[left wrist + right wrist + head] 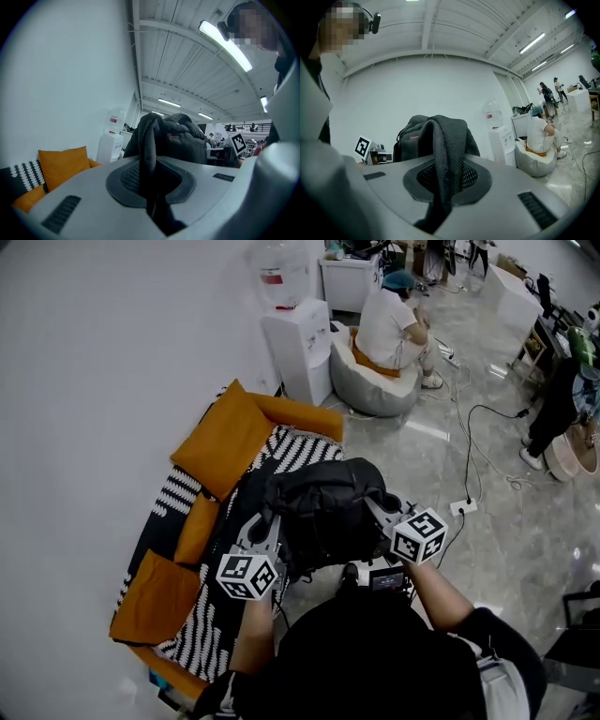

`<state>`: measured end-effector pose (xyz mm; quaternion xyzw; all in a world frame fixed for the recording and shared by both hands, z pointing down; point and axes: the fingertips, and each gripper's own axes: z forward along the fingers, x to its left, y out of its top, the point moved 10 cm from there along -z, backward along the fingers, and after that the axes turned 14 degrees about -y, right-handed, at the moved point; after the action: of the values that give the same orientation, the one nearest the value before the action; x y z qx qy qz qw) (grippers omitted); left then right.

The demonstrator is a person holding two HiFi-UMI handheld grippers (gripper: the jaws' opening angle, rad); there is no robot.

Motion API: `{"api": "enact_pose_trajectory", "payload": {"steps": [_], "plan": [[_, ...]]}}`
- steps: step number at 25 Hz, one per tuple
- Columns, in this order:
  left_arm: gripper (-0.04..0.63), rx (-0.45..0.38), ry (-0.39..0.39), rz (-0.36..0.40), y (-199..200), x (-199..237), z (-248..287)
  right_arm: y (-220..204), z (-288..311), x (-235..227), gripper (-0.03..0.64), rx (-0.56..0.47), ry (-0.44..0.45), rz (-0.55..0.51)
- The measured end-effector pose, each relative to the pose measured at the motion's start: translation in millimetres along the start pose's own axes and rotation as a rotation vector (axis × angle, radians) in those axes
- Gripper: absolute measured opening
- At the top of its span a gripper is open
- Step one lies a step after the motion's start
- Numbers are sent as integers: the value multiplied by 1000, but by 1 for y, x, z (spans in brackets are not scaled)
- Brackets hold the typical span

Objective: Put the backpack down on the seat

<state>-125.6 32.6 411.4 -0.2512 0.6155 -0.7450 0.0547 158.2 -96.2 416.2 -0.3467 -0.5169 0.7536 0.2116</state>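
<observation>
A person's dark-sleeved shoulders fill the bottom of the head view, arms out, a gripper in each hand. The left gripper (265, 521) and the right gripper (382, 509) flank a black backpack (328, 507) and carry it clear of any support. In each gripper view the jaws are nearly together, pinching a mesh shoulder strap (147, 150) on the left and its twin (445, 154) on the right, with the bag's body hanging beyond.

The sofa (202, 615), covered in black-and-white stripes with orange cushions (225, 437), runs from the lower left of the head view up towards its centre. The backpack hangs at the sofa's front edge, about halfway along it, with the striped seat to the left of it and below it. The left gripper is the nearer to the seat. Setting the bag down looks to call for carrying it leftward over that edge and lowering both hands together.
</observation>
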Motion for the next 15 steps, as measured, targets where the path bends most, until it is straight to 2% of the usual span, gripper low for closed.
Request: {"api": "enact_pose_trajectory", "payload": {"steps": [8,15], "plan": [[41,-15,6,-9,14,31,60,27,47,-44,48,-1,6,-18],[41,-15,4,-12,22,56,93,40,84,-69,49,-2,7,-21]]}}
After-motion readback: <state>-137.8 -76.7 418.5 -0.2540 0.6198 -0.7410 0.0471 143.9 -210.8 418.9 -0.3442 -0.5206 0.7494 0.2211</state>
